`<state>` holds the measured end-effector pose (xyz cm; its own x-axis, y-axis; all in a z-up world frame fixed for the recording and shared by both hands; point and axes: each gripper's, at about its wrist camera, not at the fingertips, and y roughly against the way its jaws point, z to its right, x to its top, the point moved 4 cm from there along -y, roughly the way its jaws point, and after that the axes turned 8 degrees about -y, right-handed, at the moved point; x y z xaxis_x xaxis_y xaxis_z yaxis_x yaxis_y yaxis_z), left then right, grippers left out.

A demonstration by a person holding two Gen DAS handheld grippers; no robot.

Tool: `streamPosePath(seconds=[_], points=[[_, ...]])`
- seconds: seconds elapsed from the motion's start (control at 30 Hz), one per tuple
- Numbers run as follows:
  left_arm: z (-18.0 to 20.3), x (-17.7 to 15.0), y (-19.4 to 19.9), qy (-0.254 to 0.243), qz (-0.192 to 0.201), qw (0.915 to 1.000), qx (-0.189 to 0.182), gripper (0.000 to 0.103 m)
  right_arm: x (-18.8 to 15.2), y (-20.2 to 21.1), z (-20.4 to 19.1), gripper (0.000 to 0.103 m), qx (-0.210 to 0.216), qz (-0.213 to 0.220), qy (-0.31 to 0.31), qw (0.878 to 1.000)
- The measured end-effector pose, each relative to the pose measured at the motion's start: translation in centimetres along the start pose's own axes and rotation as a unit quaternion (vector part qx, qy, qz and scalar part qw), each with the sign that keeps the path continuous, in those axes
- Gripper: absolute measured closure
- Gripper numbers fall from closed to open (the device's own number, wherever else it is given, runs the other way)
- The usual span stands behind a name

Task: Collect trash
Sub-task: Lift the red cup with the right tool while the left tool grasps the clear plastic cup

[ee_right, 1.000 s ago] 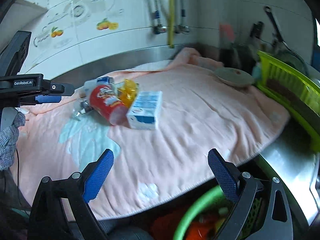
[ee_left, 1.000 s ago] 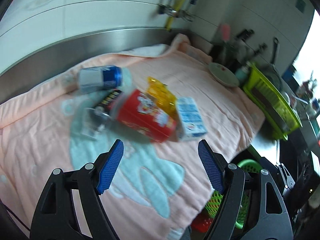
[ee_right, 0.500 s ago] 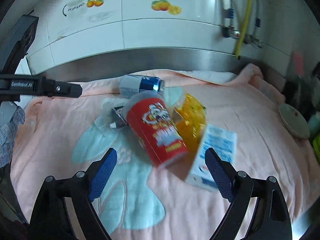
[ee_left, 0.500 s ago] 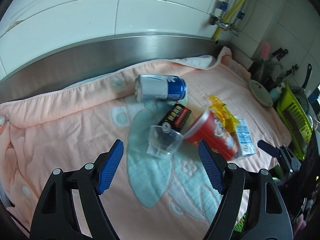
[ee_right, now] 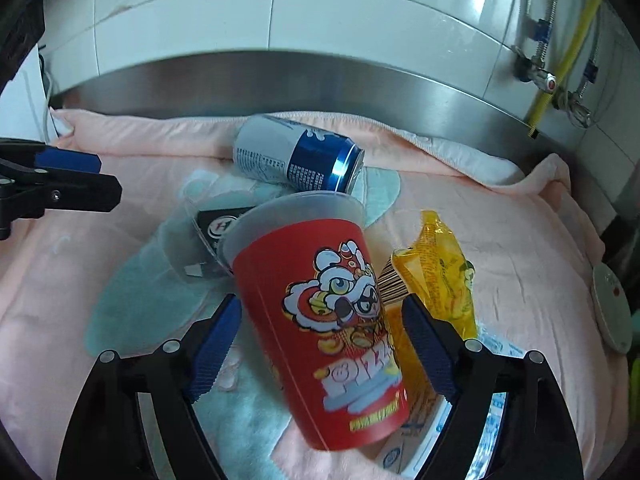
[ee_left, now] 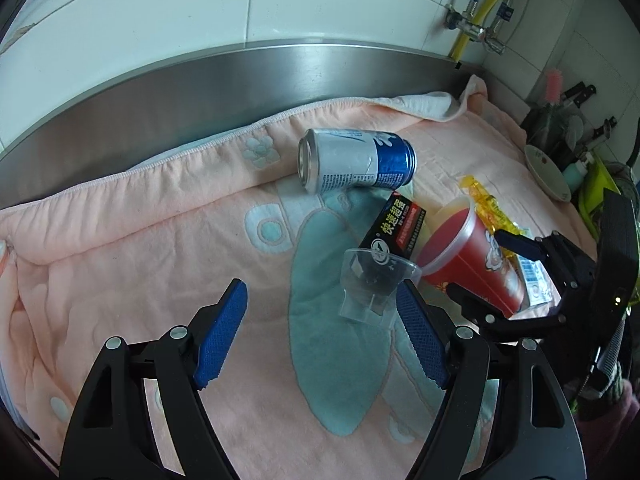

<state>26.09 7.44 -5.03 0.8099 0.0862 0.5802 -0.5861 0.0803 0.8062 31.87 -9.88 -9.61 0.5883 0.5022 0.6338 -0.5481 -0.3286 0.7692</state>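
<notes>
Right claw (ee_right: 320,340) straddling red snack cup (ee_right: 320,320) lying on pink towel (ee_right: 480,240) over desk, jaws just been closing, pads not yet pressing, left claw (ee_left: 320,336) open w/ nothing held, clear plastic cup (ee_left: 372,284) near its right pad, blue-silver can (ee_left: 352,160) behind.

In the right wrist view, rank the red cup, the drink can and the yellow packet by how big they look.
1. red cup, though it sits nearest the camera, which inflates it.
2. drink can and yellow packet: they look about alike, and the can lies farther back, so no firm ranking between them.
</notes>
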Motion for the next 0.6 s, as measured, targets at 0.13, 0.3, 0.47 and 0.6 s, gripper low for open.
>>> streamPosePath(seconds=[0.13, 0.3, 0.47, 0.6], points=[[0.2, -0.3, -0.8, -0.014, -0.007, 0.9999, -0.005, 0.027, -0.1, 0.0, -0.2, 0.030, 0.000, 0.003, 0.002, 1.000], [1.0, -0.7, -1.7, -0.038, -0.013, 0.9990, -0.019, 0.027, -0.6, 1.8, -0.1, 0.032, 0.007, 0.019, -0.015, 1.000], [2.0, -0.8, -2.8, -0.054, -0.020, 0.9979, -0.029, 0.027, -1.2, 4.5, 0.2, 0.032, 0.014, 0.041, -0.044, 0.998], [3.2, -0.6, -4.0, -0.072, -0.024, 0.9965, -0.035, 0.027, -1.9, 6.9, 0.3, 0.033, 0.015, 0.061, -0.060, 0.996]])
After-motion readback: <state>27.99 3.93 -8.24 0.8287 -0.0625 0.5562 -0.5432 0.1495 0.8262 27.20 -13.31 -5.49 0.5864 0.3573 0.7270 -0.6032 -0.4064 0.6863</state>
